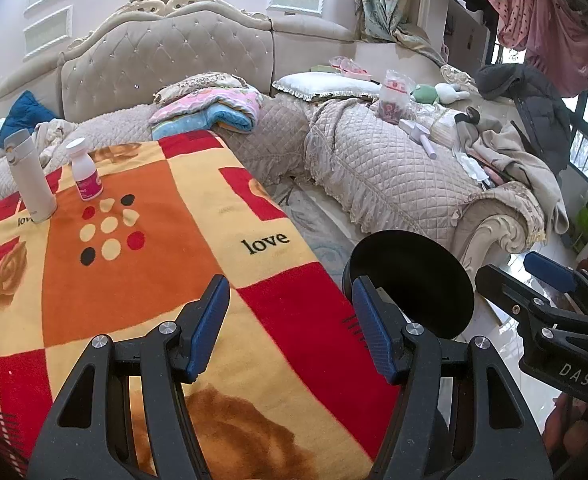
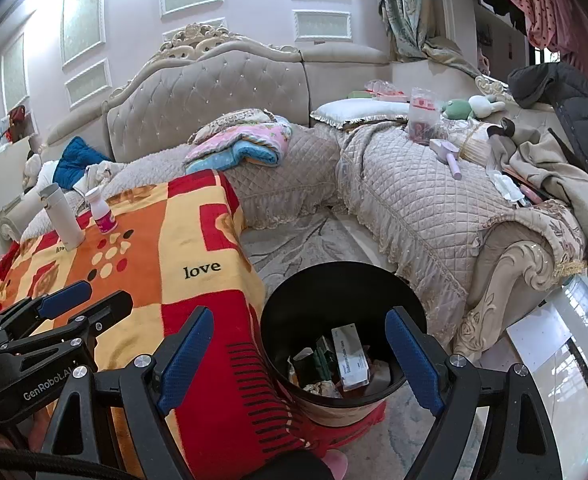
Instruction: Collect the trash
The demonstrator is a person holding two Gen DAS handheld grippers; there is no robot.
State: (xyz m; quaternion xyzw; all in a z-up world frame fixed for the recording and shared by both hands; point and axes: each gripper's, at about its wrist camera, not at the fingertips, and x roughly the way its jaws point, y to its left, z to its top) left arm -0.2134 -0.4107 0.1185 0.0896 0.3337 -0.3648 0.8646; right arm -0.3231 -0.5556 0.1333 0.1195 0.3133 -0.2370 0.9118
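A: How are the grippers set?

B: The left gripper (image 1: 290,322) is held with its jaws parted and nothing between them, over the near edge of the patterned blanket (image 1: 142,272). The right gripper (image 2: 299,356) is spread wider, also empty, and is poised above the black bin (image 2: 294,308).

A: And the trash?

B: Boxes and crumpled scraps (image 2: 347,354) are seen lying inside the bin, which stands on the floor just beside the blanket's hanging corner. On the blanket, at its far end, a white flask (image 1: 30,176) and a small pink-labelled bottle (image 1: 85,172) are left standing upright, near each other but apart.

A: Which step is judged to be in hand?

B: A pause between collections, it seems: something appears already dropped, and no piece is being carried. Whether the bottle counts as trash cannot be told.

A: What is called for next?

B: If the bottle is meant, a long reach across the blanket by the left gripper is needed, with the jaws kept wide enough for its body and the flask beside it left undisturbed.
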